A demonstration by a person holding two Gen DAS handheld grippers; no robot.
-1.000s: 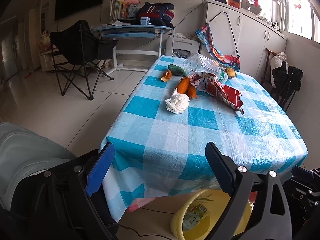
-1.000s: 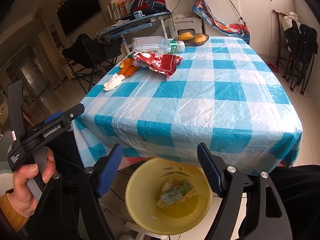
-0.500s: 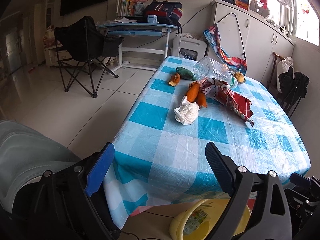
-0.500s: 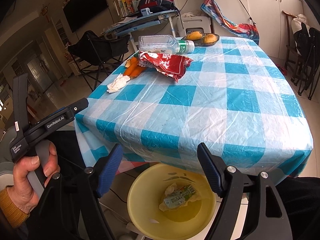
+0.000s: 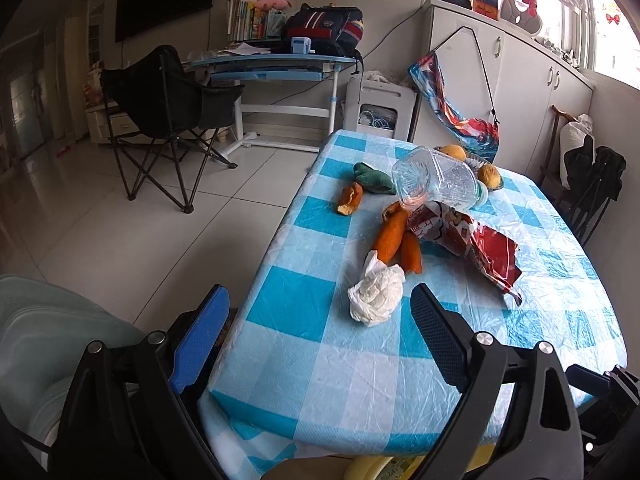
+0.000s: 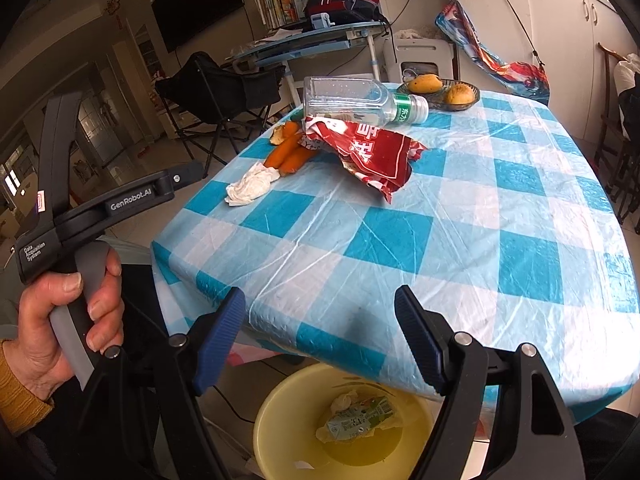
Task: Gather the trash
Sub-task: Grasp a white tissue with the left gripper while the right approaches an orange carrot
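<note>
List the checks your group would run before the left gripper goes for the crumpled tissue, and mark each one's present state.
1. Left gripper open, nothing held: ok.
2. Right gripper open, nothing held: ok.
3. Crumpled tissue lies ahead of the left fingers, not yet between them: ok.
4. Tissue free of the orange peels: not ok, it touches them.
5. Yellow basin under the table edge has room: ok.
</note>
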